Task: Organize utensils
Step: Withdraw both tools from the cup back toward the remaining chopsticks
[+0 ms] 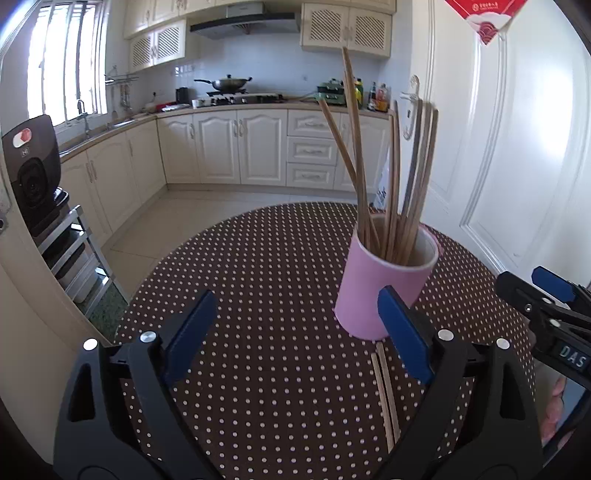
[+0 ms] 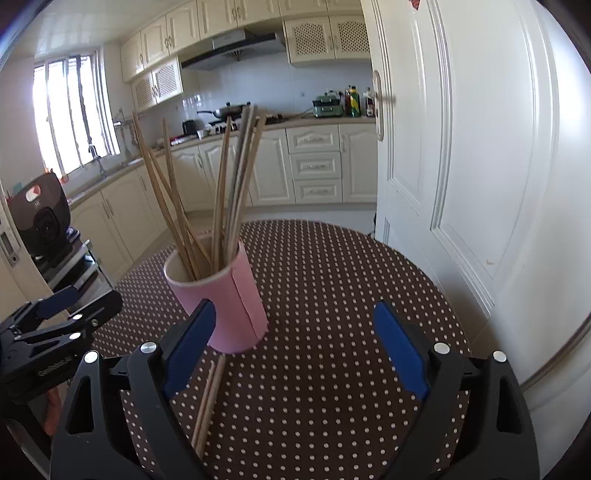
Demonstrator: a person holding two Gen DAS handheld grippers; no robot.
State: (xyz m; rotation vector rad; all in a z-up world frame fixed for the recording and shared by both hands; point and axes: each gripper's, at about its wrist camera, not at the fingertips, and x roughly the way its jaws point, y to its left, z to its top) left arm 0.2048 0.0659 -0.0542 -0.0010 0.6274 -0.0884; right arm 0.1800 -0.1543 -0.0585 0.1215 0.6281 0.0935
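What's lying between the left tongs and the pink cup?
A pair of loose chopsticks on the table, ending at the cup, seen from the left wrist.

This is a kitchen. A round table [image 1: 280,258] stands near, under a brown cloth with small white dots. Past it the floor [image 1: 207,218] is made of pale tiles. Cream cupboards [image 1: 236,147] run along the far wall and round the left side, with more cupboards [image 1: 347,27] high up. A black wok [image 1: 229,83] sits on the stove, under a dark hood [image 1: 245,24]. Bottles [image 1: 380,96] stand on the far counter. Bright light comes in through the barred window [image 1: 70,55] on the left, above a sink tap [image 1: 82,107]. A big white door [image 2: 461,147] fills the right side.
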